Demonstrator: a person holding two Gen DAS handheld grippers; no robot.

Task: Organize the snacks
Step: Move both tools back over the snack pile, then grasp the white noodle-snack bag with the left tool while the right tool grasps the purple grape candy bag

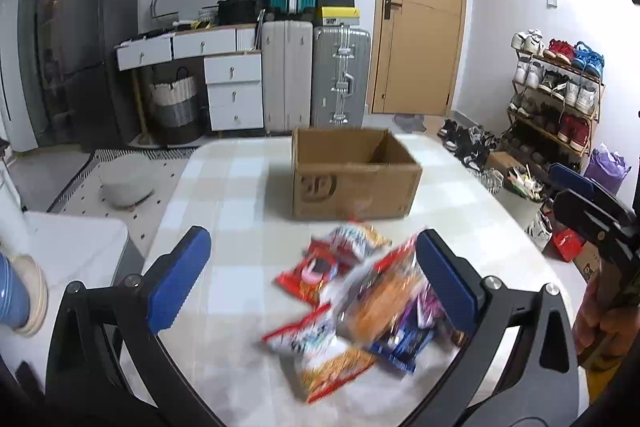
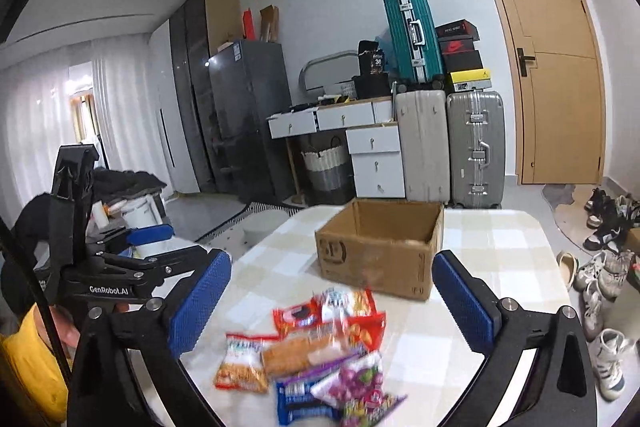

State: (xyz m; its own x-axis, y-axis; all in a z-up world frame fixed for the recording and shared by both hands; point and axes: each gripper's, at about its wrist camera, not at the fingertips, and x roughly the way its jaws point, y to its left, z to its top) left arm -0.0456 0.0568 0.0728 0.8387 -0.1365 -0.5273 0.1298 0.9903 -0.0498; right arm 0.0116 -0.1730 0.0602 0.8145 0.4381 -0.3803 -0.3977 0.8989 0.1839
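Note:
A loose pile of snack packets (image 1: 360, 307) lies on the checked table (image 1: 224, 187), blurred in both views. Among them are red, orange, blue and purple packets (image 2: 312, 355). Behind the pile stands an open cardboard box (image 1: 352, 175), also in the right wrist view (image 2: 380, 247), and no contents show inside it. My left gripper (image 1: 312, 247) is open wide above the near side of the pile, gripping nothing. My right gripper (image 2: 332, 267) is open too, its blue pads (image 2: 200, 303) apart from the packets. Each gripper shows at the other view's edge: the right gripper (image 1: 572, 187) and the left gripper (image 2: 136, 243).
Beyond the table are suitcases (image 1: 316, 79), white drawers (image 1: 234, 91), a dark fridge (image 1: 92, 47) and a wooden door (image 1: 420, 11). A shoe rack (image 1: 560, 95) and loose shoes (image 2: 600, 267) are on the right. A white seat (image 1: 76, 247) is at the left.

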